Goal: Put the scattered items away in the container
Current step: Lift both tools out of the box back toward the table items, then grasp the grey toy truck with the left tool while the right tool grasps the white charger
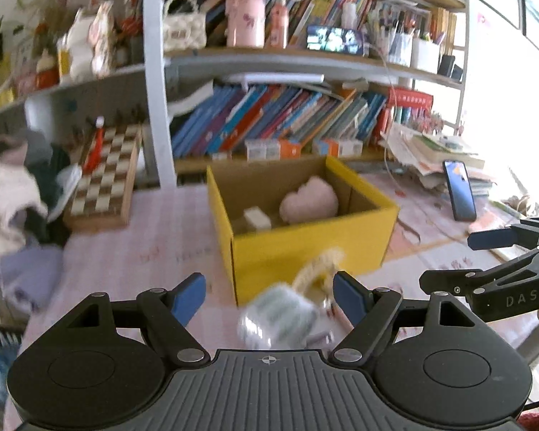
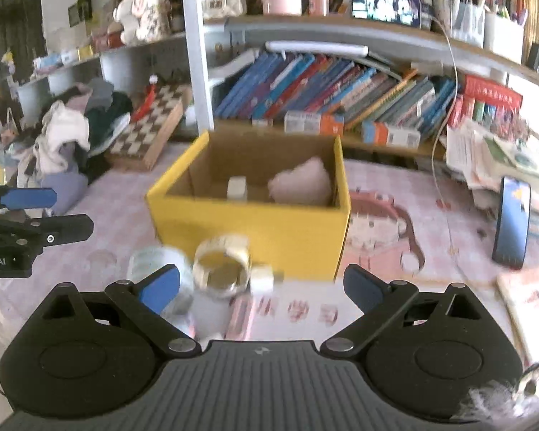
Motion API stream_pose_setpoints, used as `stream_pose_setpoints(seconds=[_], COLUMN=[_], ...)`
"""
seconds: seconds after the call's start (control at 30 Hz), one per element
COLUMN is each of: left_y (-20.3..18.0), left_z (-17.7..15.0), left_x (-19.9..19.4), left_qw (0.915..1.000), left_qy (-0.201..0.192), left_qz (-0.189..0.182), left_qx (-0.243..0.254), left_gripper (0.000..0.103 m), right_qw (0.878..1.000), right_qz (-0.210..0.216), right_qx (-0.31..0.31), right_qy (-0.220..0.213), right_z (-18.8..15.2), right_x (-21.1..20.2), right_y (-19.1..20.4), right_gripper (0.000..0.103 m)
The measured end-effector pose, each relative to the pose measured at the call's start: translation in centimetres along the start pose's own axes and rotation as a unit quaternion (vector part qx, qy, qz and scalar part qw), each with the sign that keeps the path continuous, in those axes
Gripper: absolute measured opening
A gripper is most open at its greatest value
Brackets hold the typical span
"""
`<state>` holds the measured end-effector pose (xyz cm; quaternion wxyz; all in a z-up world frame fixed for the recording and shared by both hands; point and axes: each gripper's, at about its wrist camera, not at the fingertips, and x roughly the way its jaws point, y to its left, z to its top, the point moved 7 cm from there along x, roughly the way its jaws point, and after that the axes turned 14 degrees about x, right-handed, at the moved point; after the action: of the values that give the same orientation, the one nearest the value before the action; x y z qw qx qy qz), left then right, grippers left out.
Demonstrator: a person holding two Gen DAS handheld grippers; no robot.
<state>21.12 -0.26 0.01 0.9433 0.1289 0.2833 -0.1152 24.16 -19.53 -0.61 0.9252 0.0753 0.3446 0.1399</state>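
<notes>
A yellow cardboard box [image 1: 305,248] [image 2: 255,226] stands on the pink table. Inside lie a pink plush [image 1: 309,201] [image 2: 301,183] and a small white block [image 1: 256,217] [image 2: 237,186]. In front of the box sit a blurred roll of tape [image 2: 221,265] [image 1: 319,269], a pale cylindrical wrapped item [image 1: 276,318] [image 2: 158,265] and a small white cube [image 2: 262,278]. My left gripper [image 1: 269,296] is open, low over the wrapped item. My right gripper [image 2: 262,285] is open with the tape roll and cube between its fingers, untouched. The right gripper's arm [image 1: 495,280] shows at the left view's right edge.
A bookshelf [image 1: 269,125] full of books stands behind the box. A chessboard [image 1: 104,179] and a pile of clothes [image 1: 10,197] lie at the left. A phone [image 1: 459,190] [image 2: 513,222] leans at the right beside stacked papers [image 1: 434,151].
</notes>
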Motion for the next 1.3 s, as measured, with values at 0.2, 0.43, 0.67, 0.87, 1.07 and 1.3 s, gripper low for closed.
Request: stream_pose_setpoints(seconds=[0.2, 0.43, 0.67, 0.87, 1.07, 1.3], left_y=[-0.8, -3.0, -3.3, -3.4, -4.4, -4.3], left_z=[-4.1, -7.3, -7.9, -8.2, -8.0, -7.6], left_x=[0.3, 0.8, 1.2, 1.9, 2.8, 3.4], left_qw=[0.9991, 0.9977, 0.9973, 0.997, 0.9968, 0.9969], left_qy=[0.031, 0.063, 0.071, 0.074, 0.071, 0.069], left_qz=[-0.005, -0.018, -0.018, -0.02, -0.036, -0.036], left_qx=[-0.029, -0.017, -0.009, -0.008, 0.003, 0.004], left_gripper=[0.08, 0.08, 0.08, 0.08, 0.079, 0.079], right_qw=[1.0, 0.999, 0.998, 0.998, 0.998, 0.997], right_qz=[-0.011, -0.03, -0.039, -0.036, -0.034, -0.022], right_qx=[0.004, -0.016, -0.024, -0.024, -0.02, -0.026], right_qy=[0.019, 0.042, 0.052, 0.049, 0.05, 0.069], right_z=[-4.1, -8.7, -9.9, -9.9, -9.7, -9.4], right_x=[0.4, 1.5, 2.1, 2.6, 3.5, 4.8], right_y=[0.5, 1.6, 2.0, 1.6, 1.0, 1.1], right_gripper=[0.098, 0.096, 0.095, 0.089, 0.075, 0.073])
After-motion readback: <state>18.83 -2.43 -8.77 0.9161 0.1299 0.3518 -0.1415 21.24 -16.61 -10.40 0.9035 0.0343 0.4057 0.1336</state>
